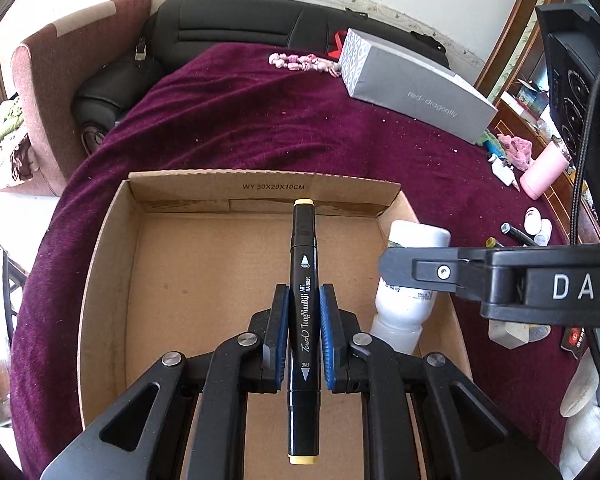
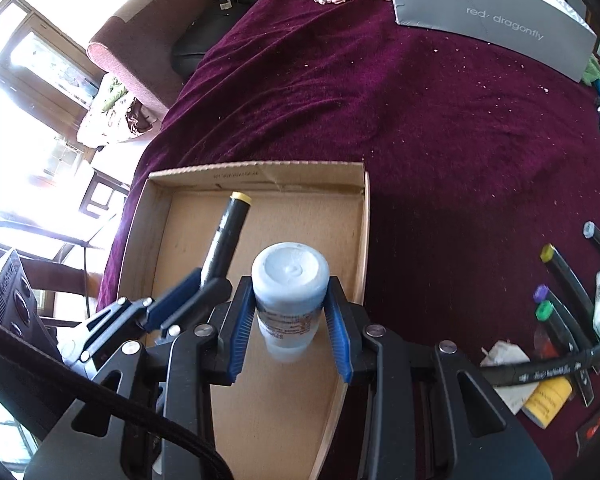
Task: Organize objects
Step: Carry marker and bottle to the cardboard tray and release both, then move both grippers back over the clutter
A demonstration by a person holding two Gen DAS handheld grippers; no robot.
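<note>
Two hand-held grippers, one item clamped in each, both over one cardboard box.

My left hand-held gripper (image 1: 304,332) is clenched on a black double-ended art marker with yellow end caps (image 1: 303,280), its blue pads pressing the barrel near the middle; white print reads "Touch" and "ART MARKER", and the pen points away from me above the shallow open brown cardboard box (image 1: 112,264). My right hand-held gripper (image 2: 288,320) grips a single white plastic bottle with a printed label (image 2: 288,280), round cap end facing forward, over the box's right side. The box sits on a dark purple plush cloth (image 1: 260,120). On the cloth to my right I count at least four more capped markers (image 2: 560,276), and one long grey carton marked "red-dragonfly" (image 1: 416,92) lies farther back.
</note>
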